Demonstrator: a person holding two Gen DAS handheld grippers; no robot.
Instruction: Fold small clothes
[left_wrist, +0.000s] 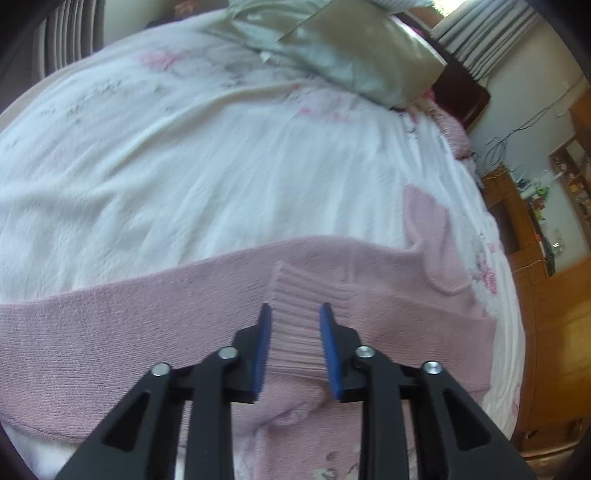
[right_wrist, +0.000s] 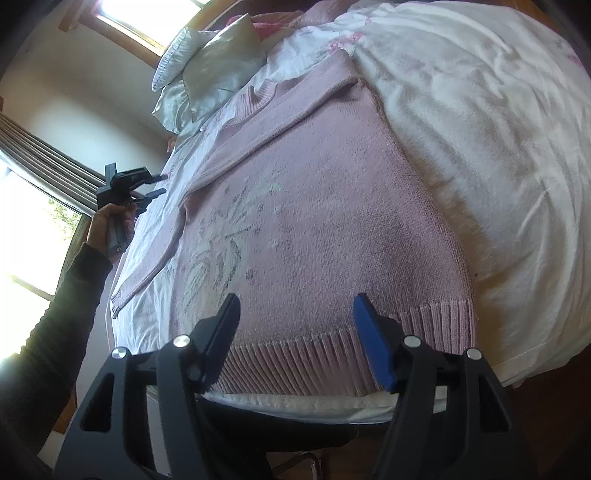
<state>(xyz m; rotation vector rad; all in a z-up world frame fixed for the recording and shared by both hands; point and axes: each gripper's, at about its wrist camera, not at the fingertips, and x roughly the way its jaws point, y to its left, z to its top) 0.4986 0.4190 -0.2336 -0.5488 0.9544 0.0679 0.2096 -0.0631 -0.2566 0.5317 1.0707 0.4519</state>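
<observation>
A pink knit sweater (right_wrist: 332, 206) with a pale flower pattern lies flat, front up, on the bed. One sleeve is folded across its chest, and the other (right_wrist: 147, 273) runs along the bed's left side. My right gripper (right_wrist: 295, 299) hangs open just above the ribbed hem (right_wrist: 295, 362) at the near bed edge, holding nothing. My left gripper (left_wrist: 295, 306) is open over the sweater (left_wrist: 147, 332), with the ribbed collar (left_wrist: 295, 295) showing between its blue pads. In the right wrist view a hand holds the left gripper (right_wrist: 162, 184) at the sweater's far left side.
A white fleece blanket (right_wrist: 480, 147) covers the bed to the right of the sweater. Silky pillows (right_wrist: 207, 66) sit at the head of the bed. There are windows with curtains (right_wrist: 48, 158) on the left and wooden furniture (left_wrist: 546, 295) beside the bed.
</observation>
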